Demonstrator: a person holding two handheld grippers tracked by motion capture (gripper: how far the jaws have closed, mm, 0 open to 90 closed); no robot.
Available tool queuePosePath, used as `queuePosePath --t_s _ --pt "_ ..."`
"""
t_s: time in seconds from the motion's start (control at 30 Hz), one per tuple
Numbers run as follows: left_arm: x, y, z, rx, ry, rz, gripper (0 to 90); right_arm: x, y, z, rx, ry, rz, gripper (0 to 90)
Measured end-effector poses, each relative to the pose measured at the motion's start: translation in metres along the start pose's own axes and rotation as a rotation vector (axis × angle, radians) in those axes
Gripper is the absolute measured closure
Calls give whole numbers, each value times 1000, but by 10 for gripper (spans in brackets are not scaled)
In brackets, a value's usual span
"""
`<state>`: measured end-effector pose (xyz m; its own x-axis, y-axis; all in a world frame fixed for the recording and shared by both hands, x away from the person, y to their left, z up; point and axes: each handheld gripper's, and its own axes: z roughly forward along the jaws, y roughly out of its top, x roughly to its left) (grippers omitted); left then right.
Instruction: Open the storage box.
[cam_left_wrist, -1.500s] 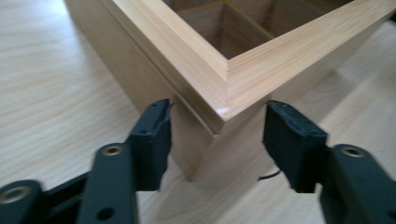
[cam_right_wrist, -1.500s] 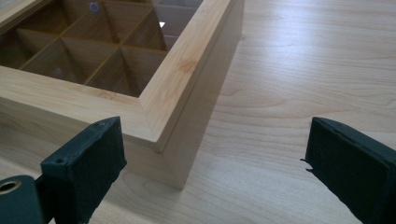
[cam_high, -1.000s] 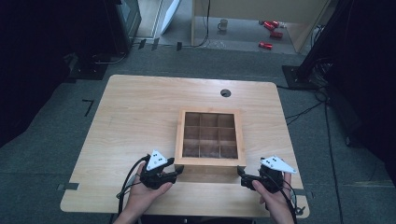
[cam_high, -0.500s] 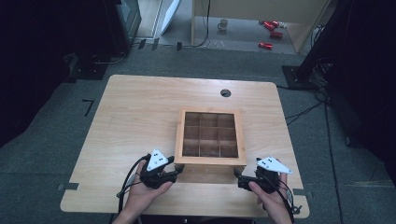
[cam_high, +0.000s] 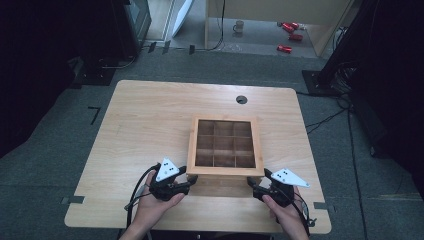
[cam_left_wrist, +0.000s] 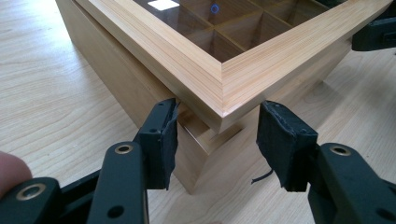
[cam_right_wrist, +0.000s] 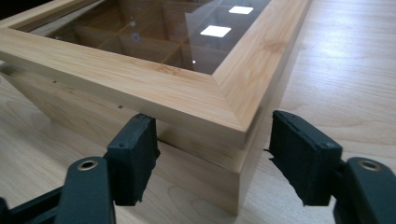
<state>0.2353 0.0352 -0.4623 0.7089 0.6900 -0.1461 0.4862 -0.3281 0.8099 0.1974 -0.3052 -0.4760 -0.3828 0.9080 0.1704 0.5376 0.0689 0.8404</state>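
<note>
A wooden box with a glass-paned lid and nine inner compartments sits on the table, right of its middle and close to the near edge. A person holds a gripper at each of the box's near corners. The left gripper has its jaws spread, straddling the near left corner just under the lid's overhang. The right gripper is spread the same way around the near right corner.

The box looks rigid and fairly heavy, with smooth, possibly slippery sides. The glass is the fragile part, so jaws belong on wood. The lid's projecting rim seems the natural hold for raising it; both corners should be lifted evenly so it does not twist.
</note>
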Motion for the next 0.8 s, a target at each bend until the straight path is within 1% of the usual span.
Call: queuePosePath --t_s 0.1,0.13,0.2,0.43,0.5,0.57,0.6,0.7,0.8 --pt "0 0 -1 -2 0 -1 488 1 0 0 -9 1 -7 347" --pt "0 1 -1 -8 1 -3 488 2 0 -1 -20 -5 -20 358" --pt "0 1 -1 -8 1 -1 488 3 0 -1 -30 -8 -30 368" --pt "1 1 -2 -12 -4 -4 483 5 0 -1 -36 -13 -34 372" --pt "1 2 -2 -17 -9 -9 479 6 0 -1 -46 -20 -48 372" --pt "1 2 -2 -20 -11 -10 478 7 0 -1 -48 -20 -49 372" --pt "1 2 -2 -24 -8 -7 476 7 1 -1 -55 -28 -59 372" --pt "1 2 -2 -25 -5 -5 474 8 1 0 -60 -29 -69 372" --pt "1 2 -3 -35 -7 -10 472 8 1 0 -61 -30 -68 371"
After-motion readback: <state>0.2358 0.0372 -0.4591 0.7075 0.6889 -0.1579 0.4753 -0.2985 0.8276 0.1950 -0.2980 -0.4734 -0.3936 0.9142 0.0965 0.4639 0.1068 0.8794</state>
